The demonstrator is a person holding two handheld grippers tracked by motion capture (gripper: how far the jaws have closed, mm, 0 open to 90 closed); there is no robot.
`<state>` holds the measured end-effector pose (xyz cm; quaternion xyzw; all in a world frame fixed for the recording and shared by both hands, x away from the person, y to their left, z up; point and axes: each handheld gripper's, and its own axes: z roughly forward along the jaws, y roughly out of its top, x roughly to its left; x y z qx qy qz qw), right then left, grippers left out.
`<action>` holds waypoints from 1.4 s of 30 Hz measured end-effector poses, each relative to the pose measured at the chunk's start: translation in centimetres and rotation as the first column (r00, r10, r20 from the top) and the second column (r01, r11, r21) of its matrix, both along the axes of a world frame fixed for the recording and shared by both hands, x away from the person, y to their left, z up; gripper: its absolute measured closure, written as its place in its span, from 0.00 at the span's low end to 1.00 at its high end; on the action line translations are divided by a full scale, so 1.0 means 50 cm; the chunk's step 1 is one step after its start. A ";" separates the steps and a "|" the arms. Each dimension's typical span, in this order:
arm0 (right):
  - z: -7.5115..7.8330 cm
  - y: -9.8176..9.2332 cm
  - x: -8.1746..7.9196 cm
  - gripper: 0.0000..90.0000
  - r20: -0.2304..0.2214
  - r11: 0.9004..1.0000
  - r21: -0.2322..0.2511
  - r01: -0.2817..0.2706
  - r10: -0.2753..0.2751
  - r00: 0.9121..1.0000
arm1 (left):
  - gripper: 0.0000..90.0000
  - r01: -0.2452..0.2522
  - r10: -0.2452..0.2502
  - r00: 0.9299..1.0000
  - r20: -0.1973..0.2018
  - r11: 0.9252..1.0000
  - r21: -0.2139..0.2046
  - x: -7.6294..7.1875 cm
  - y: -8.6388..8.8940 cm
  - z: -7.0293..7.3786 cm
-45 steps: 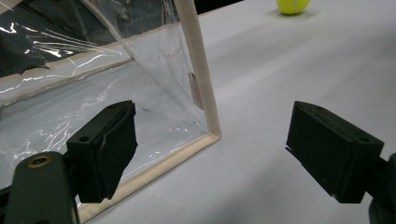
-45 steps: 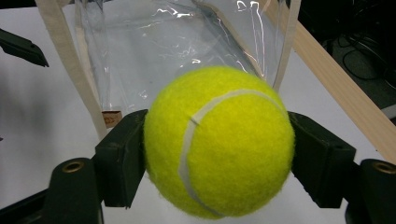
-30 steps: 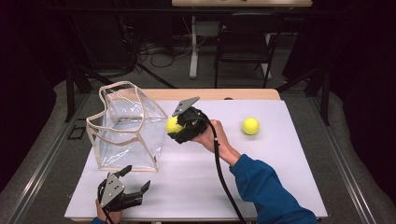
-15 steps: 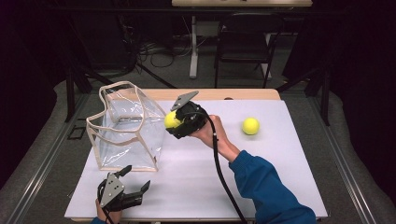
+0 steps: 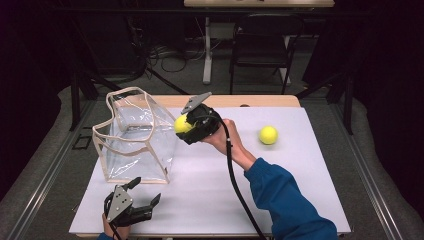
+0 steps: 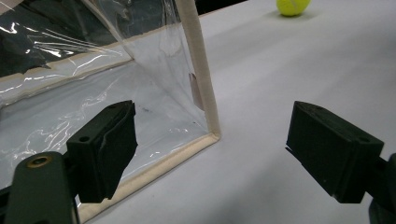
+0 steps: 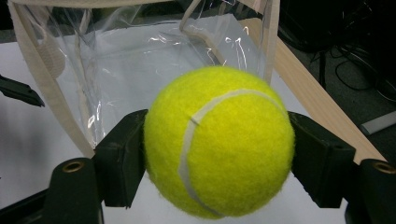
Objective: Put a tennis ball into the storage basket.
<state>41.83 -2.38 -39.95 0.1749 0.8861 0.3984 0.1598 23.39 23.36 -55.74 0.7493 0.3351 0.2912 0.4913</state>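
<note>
A yellow tennis ball [image 5: 182, 124] [image 7: 219, 140] is clamped in my right gripper [image 5: 186, 126], which hangs above the table just right of the clear plastic bag's [image 5: 135, 135] upper right edge. The bag [image 7: 140, 56] has cream trim and stands open-topped at the table's left. A second tennis ball [image 5: 268, 135] [image 6: 293, 6] lies on the white table cover at the right. My left gripper [image 5: 145, 192] rests at the table's front left edge, open and holding nothing; the bag's near bottom corner [image 6: 210, 135] sits just ahead of its jaws.
The white cover [image 5: 280, 190] spans the table, with a wooden strip [image 5: 260, 101] at the far edge. A dark chair [image 5: 262, 45] and cables lie on the floor beyond. The person's blue sleeve [image 5: 290, 205] crosses the front right.
My right gripper, with the ball, has shifted slightly left and up toward the bag's top edge. The left gripper has stayed put.
</note>
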 end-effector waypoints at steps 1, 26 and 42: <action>0.001 0.000 0.000 0.29 0.002 1.000 0.003 -0.001 0.001 1.000 | 0.18 0.000 0.000 1.000 0.000 1.000 0.003 0.000 0.000 0.000; 0.022 0.004 0.005 0.29 0.018 1.000 0.012 0.006 -0.006 1.000 | 0.18 -0.002 0.002 1.000 0.003 1.000 -0.002 -0.001 -0.001 0.000; 0.052 0.024 0.004 0.29 0.037 1.000 0.020 -0.008 0.007 0.999 | 0.18 -0.001 0.001 1.000 0.005 1.000 -0.002 -0.001 0.000 0.000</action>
